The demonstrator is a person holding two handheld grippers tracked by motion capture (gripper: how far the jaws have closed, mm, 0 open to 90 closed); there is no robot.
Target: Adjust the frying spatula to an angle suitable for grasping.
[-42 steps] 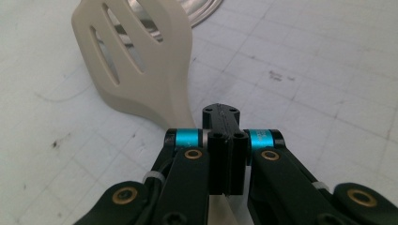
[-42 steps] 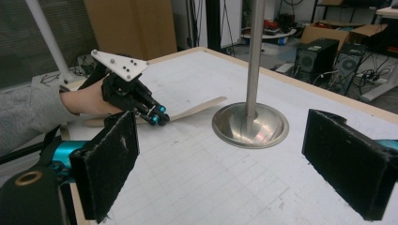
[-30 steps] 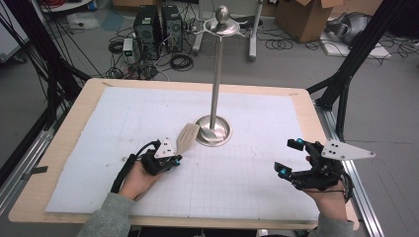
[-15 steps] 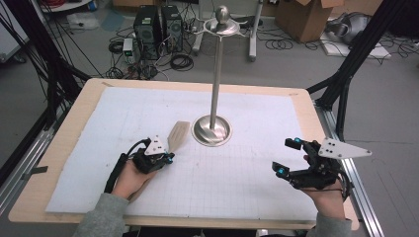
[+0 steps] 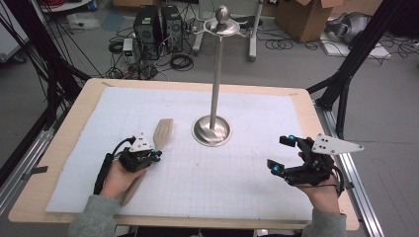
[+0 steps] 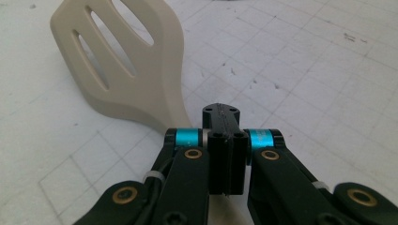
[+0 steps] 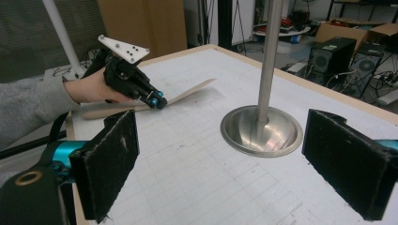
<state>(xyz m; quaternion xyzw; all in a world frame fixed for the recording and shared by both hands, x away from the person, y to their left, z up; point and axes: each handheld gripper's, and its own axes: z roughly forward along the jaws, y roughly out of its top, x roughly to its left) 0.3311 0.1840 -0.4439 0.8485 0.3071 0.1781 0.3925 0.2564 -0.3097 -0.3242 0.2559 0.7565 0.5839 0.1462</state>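
A beige slotted spatula (image 5: 163, 132) lies on the white grid mat left of the metal stand's round base (image 5: 211, 131). Its handle runs back under the person's left hand. My left gripper (image 5: 154, 157) sits over the spatula's neck with its jaws shut together and nothing between the pads. In the left gripper view the slotted head (image 6: 126, 65) rises to the left of the left gripper (image 6: 224, 140), its neck passing beneath the left finger. My right gripper (image 5: 281, 152) hovers at the mat's right with jaws wide open and empty. The right gripper (image 7: 220, 164) faces the stand base (image 7: 261, 131).
The stand's pole (image 5: 216, 74) rises to a hooked top with a ball (image 5: 222, 19). The wooden table edge (image 5: 197, 221) runs along the front. Computers, cables and boxes stand on the floor beyond the table. Black frame legs flank both sides.
The left hand and its gripper have slid left, away from the stand base, and the spatula has shifted left with them. The right gripper has stayed in place.
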